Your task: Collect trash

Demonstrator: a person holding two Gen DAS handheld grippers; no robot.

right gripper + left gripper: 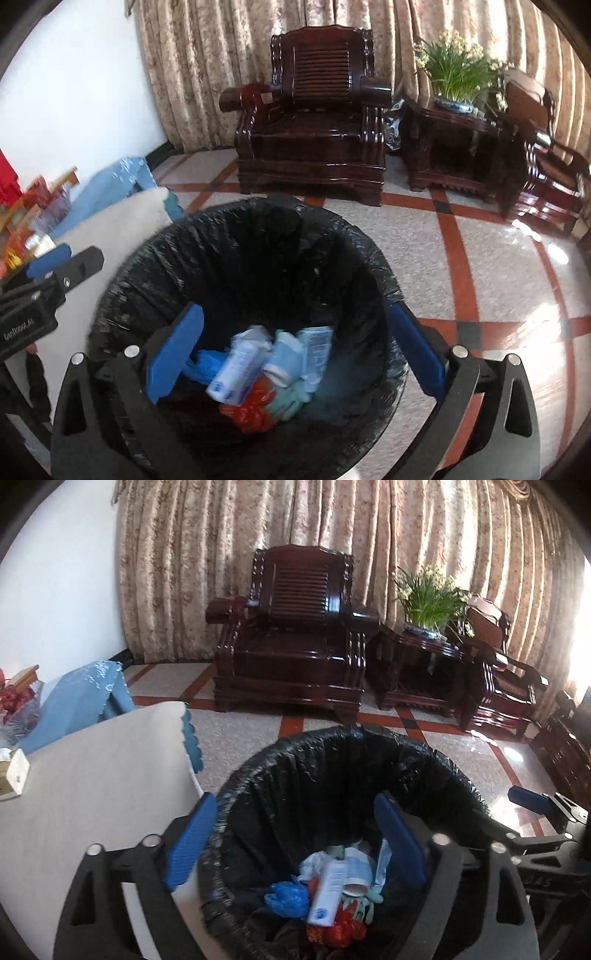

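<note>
A round bin lined with a black bag (332, 738) (258, 210) stands on the floor beside the table. At its bottom lies trash: a white bottle (327, 893) (236, 369), a crumpled blue bag (288, 899) (207, 363), a red wrapper (343, 928) (251, 410) and teal gloves (291, 400). My left gripper (295, 836) hangs over the bin's left side, open, with nothing between its fingers. My right gripper (295, 347) hovers over the bin's right side, also open and empty. Each view shows the other gripper's blue pad (528, 801) (50, 262) at its edge.
A table with a whitish cloth (92, 775) and a blue cloth (81, 698) touches the bin's left; a small box (14, 775) sits on it. Behind stand a dark wooden armchair (295, 635), a side table with a potted plant (428, 598), and curtains. Tiled floor lies to the right.
</note>
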